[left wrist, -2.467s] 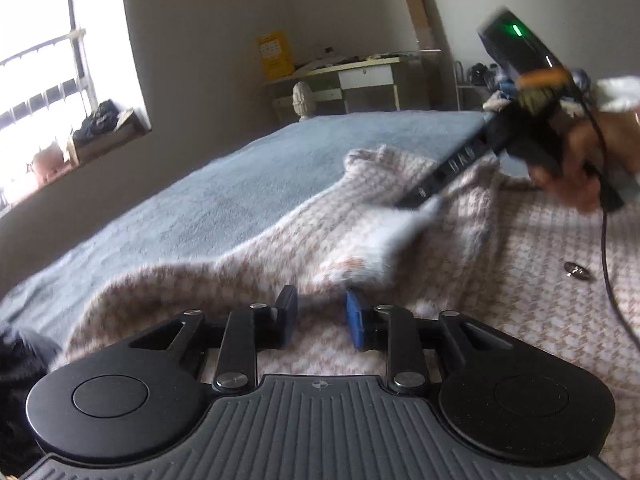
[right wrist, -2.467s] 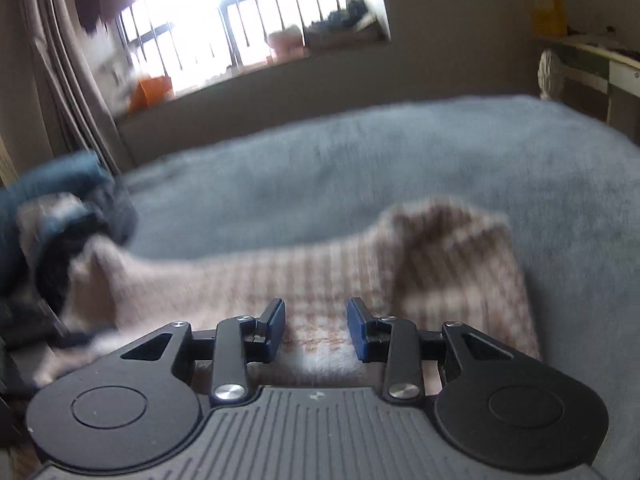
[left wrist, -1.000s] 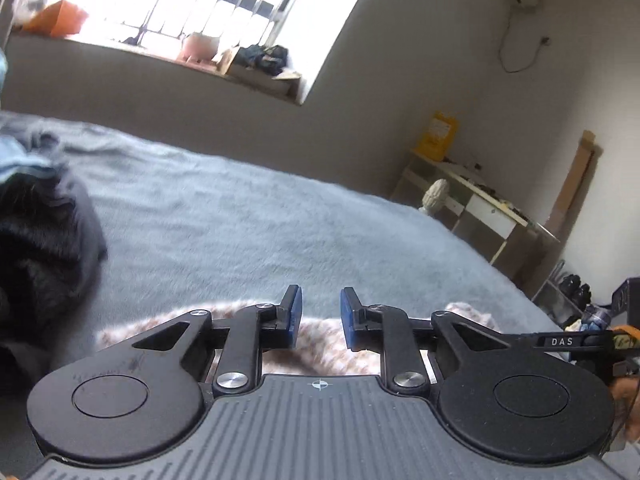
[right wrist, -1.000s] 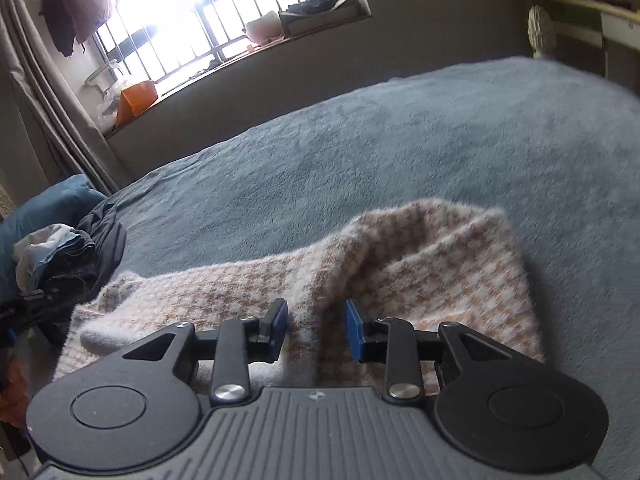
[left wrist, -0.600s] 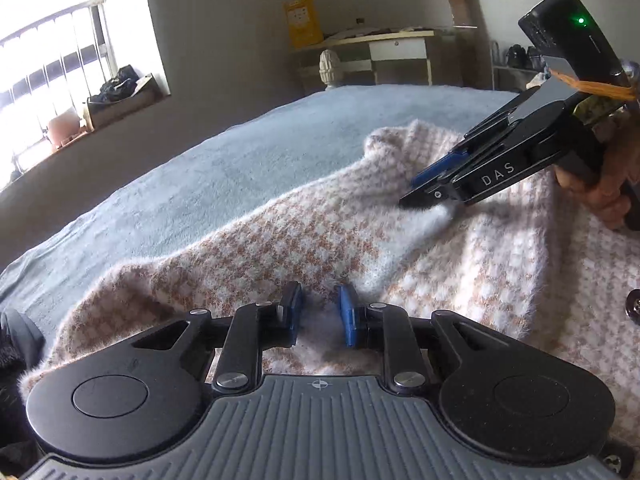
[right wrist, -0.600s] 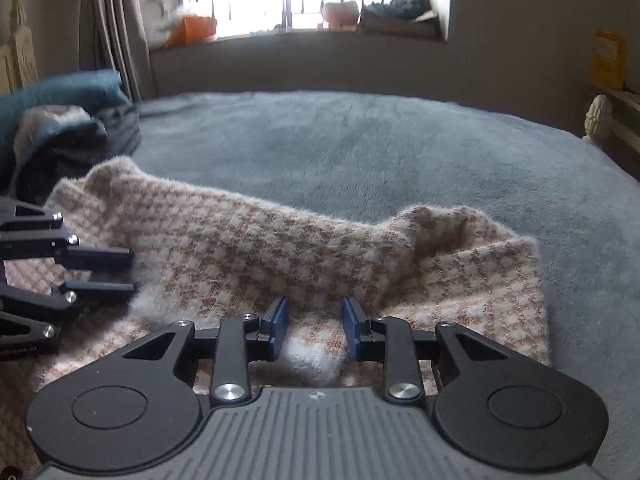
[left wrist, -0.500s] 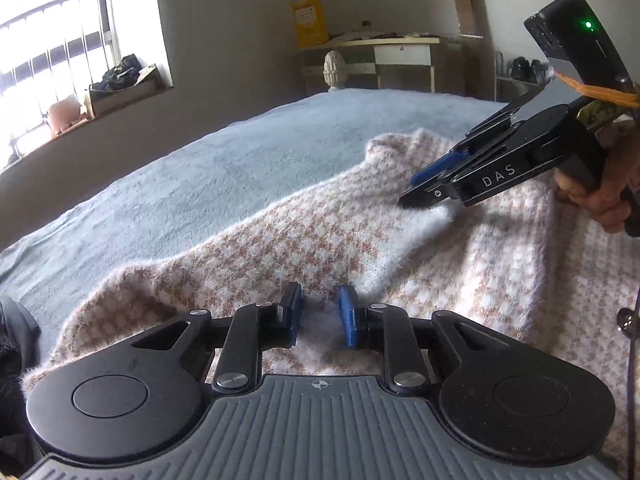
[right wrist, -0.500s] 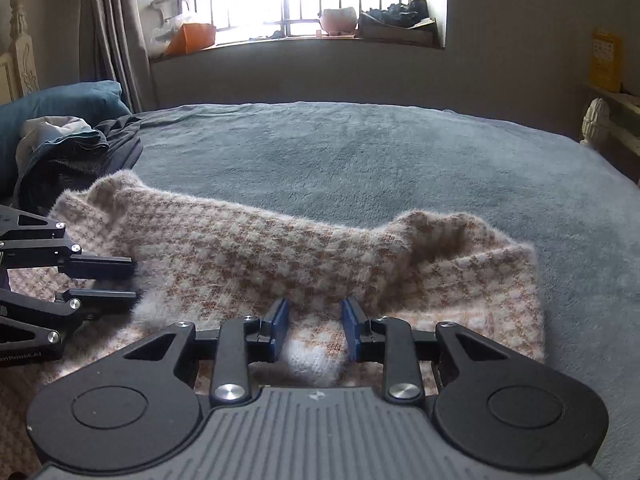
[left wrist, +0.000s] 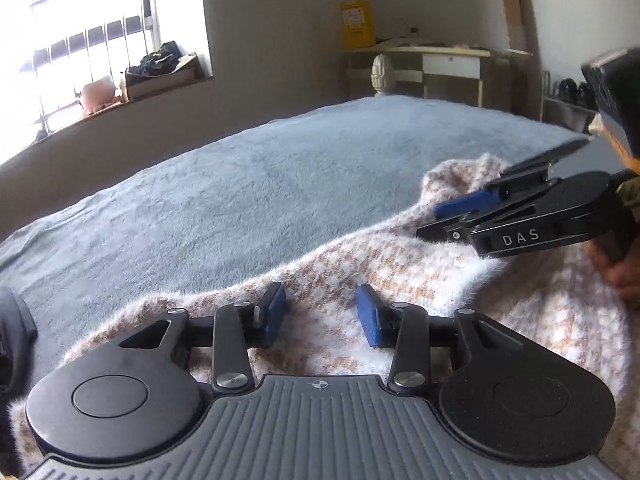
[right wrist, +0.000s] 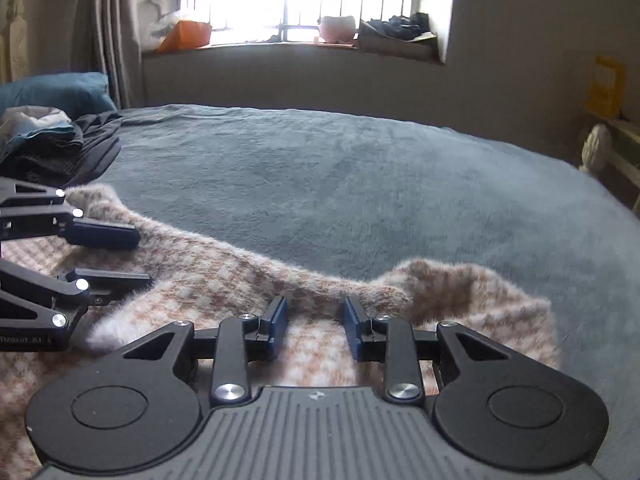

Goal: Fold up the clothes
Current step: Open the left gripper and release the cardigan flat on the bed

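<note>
The left gripper (left wrist: 322, 314) hangs low over the near part of the houndstooth sweater (left wrist: 400, 264), its 2 blue pads spread apart; its jaws have just been opening, and the knit lies under the gap with neither pad pressing on it, so this side looks let go. The right gripper (right wrist: 315, 328) sits further along the same folded edge, its pads a little apart with fuzzy cloth bunched between them; whether they pinch that cloth I cannot tell from either view. The left wrist view shows this gripper from the side, low over the knit, with a hand (left wrist: 618, 268) behind it. Outward from both tools, the sweater lies on the grey-blue blanket (right wrist: 360, 184) at the near side of the bed, doubled over along a soft ridge, its far corner (right wrist: 460, 280) humped up and not flat. By that, 1 fold seems laid down and is being released; smoothing the ridge and at least 1 more fold look left to do. A dark pile of clothes (right wrist: 56, 148) waits beside the pillow (right wrist: 56, 92), unfolded.
</note>
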A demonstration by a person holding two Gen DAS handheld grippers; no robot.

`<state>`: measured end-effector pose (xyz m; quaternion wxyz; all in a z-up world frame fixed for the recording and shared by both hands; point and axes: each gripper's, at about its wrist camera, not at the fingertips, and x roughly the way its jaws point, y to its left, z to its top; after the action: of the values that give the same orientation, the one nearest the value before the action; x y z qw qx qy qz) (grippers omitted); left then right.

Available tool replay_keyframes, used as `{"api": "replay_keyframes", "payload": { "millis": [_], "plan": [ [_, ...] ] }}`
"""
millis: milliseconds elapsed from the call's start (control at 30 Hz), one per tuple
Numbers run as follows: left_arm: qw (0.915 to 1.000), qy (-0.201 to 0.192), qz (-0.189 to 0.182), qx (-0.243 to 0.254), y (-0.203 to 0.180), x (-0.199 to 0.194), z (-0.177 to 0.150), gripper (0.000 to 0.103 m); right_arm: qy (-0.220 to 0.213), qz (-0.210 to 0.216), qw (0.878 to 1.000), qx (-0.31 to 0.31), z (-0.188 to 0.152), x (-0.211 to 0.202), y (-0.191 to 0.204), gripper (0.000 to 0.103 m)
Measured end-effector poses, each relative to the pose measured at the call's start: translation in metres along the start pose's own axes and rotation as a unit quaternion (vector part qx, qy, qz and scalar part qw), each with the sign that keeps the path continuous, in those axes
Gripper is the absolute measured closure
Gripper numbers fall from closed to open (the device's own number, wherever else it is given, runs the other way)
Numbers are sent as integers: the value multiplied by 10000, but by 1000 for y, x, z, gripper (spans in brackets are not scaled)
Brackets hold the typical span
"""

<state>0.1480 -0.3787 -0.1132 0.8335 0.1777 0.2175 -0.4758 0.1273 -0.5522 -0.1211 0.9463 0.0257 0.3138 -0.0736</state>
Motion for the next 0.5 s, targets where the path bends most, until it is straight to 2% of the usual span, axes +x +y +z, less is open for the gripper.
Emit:
{"api": "replay_keyframes", "payload": {
  "millis": [33,167,300,400,467,500],
  "plan": [
    [9999,-20,-58,-90,4,-2,0,63,-149,47,9996,254,-6,1,-5,71],
    [9996,-28,-143,-259,11,-2,-4,62,-255,98,9990,339,-10,-3,-10,71],
    [9998,14,190,100,-3,-7,-2,58,-224,-18,9994,246,-8,-2,-6,71],
    [9981,82,519,326,-10,-17,6,51,-11,-197,9996,194,4,-3,2,70],
    [9975,83,677,204,-10,-36,9,51,129,-272,9990,344,16,-12,5,68],
    [9974,70,703,105,-10,-47,9,51,49,-218,9986,481,21,-24,5,68]
  ]
}}
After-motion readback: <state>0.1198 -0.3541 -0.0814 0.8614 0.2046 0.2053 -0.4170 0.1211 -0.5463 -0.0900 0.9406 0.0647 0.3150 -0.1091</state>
